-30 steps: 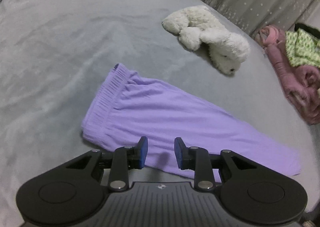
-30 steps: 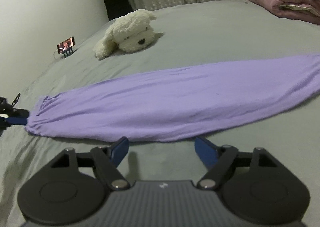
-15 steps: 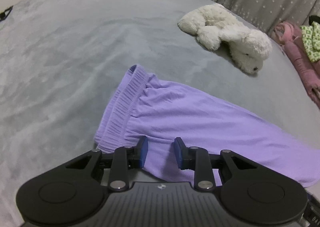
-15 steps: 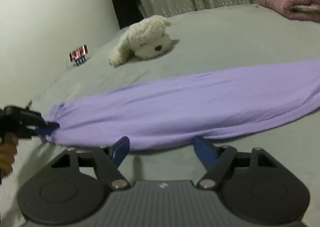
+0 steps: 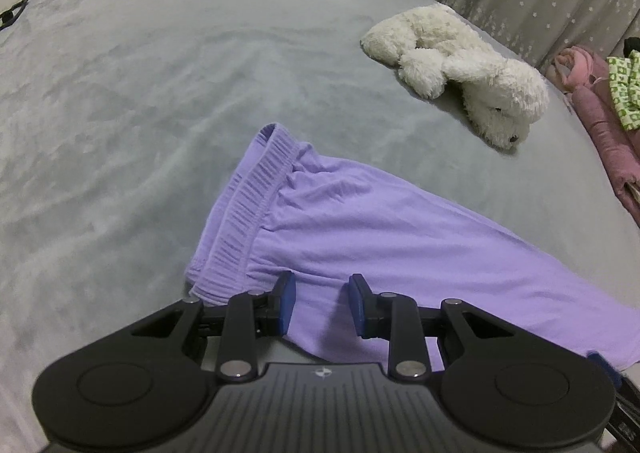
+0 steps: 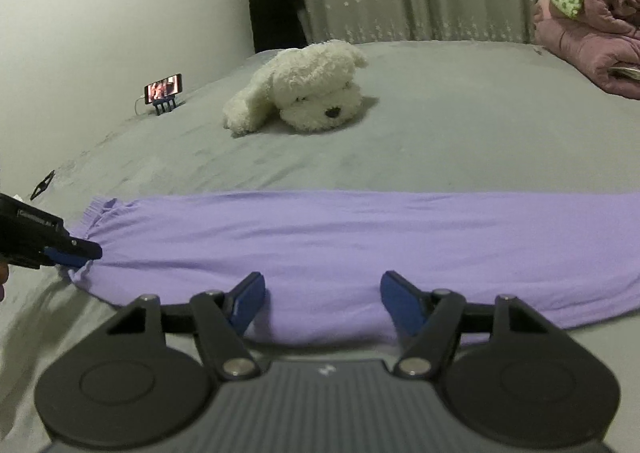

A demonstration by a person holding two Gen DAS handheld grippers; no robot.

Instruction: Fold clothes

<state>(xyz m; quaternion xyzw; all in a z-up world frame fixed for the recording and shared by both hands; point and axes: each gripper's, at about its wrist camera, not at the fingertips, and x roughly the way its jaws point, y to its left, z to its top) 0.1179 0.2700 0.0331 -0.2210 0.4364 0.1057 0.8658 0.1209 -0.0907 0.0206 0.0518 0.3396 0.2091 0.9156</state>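
two grippers hovering over purple pants on a grey bed

both tongs are standing with jaws apart and gripping nothing: the left gripper (image 5: 320, 303) is sitting at the waistband end of the purple pants (image 5: 360, 229), the right gripper (image 6: 322, 299) is poised wider over the near edge mid-leg. the pants are lying stretched in one long narrow band on the grey bed (image 5: 140, 93), legs apparently stacked, with a white plush dog (image 6: 304, 93) beyond and a phone on a stand (image 6: 163, 91) far off. judging by this, a lengthwise fold is already lying in place and a crosswise fold is pending; the next move is calling for each tong to be pinching both layers at its edge so the band isn't sliding apart.
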